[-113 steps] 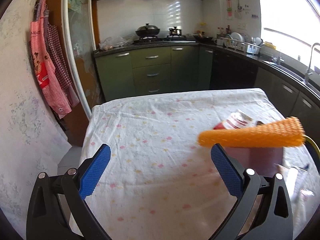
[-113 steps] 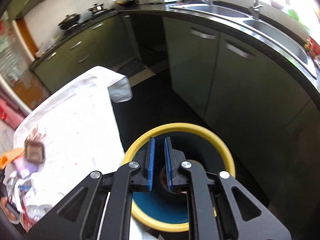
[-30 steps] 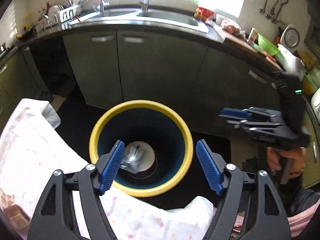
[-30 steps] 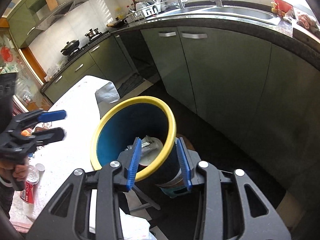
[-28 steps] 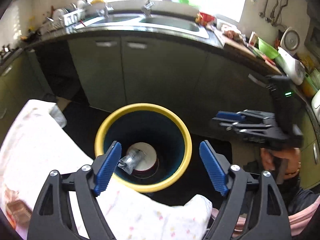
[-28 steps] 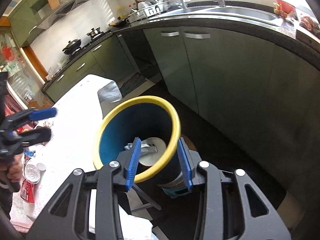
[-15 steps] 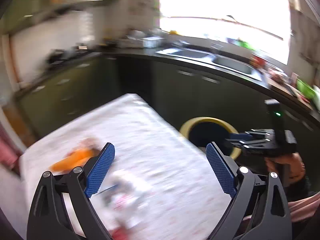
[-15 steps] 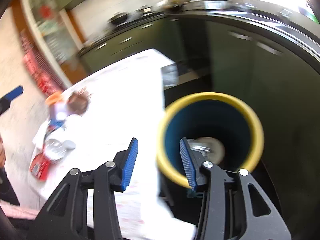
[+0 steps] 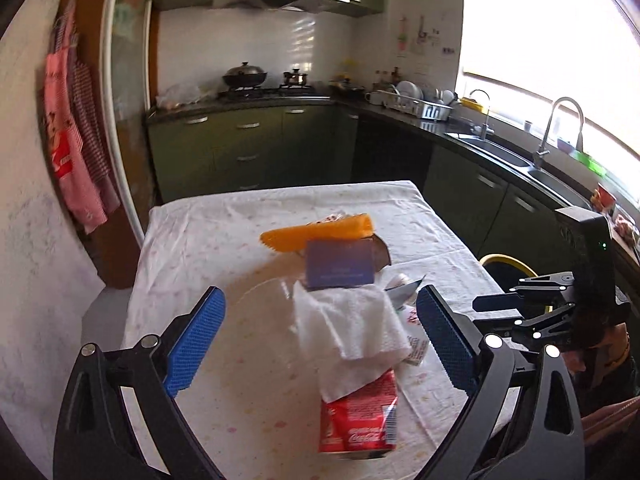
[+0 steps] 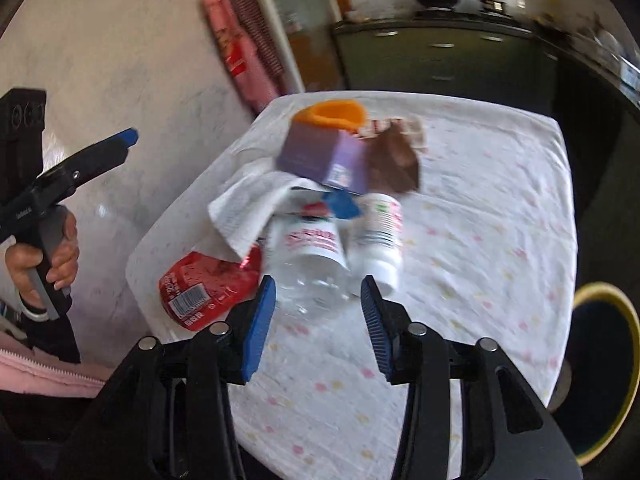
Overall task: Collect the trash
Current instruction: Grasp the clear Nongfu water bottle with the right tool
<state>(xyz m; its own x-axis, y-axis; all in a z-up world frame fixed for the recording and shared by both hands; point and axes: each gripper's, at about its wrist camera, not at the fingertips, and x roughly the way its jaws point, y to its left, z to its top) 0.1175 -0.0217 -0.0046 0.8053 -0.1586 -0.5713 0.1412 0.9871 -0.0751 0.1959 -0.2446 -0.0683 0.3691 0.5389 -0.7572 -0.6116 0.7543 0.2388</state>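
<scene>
A pile of trash lies on the cloth-covered table [image 9: 224, 240]: a crushed red cola can [image 9: 358, 416], a white paper towel [image 9: 348, 324], a purple box [image 9: 340, 270] and an orange foam sleeve [image 9: 316, 234]. My left gripper [image 9: 320, 338] is open and empty above the pile's near end. The right wrist view shows the can [image 10: 200, 288], a clear plastic bottle [image 10: 312, 256], a white cup [image 10: 380, 236], the towel [image 10: 248, 204] and the box [image 10: 324, 156]. My right gripper [image 10: 318, 320] is open and empty, just short of the bottle. The yellow-rimmed bin [image 10: 604, 368] stands beside the table.
A brown wrapper [image 10: 394, 160] lies by the box. Green kitchen cabinets [image 9: 248, 152] and a counter with a sink [image 9: 496, 152] run behind and to the right. Aprons [image 9: 76, 148] hang on the left wall. The bin's rim also shows in the left wrist view [image 9: 508, 262].
Both grippers have swung away from the bin and back over the table. They now face the trash pile, both still open and empty.
</scene>
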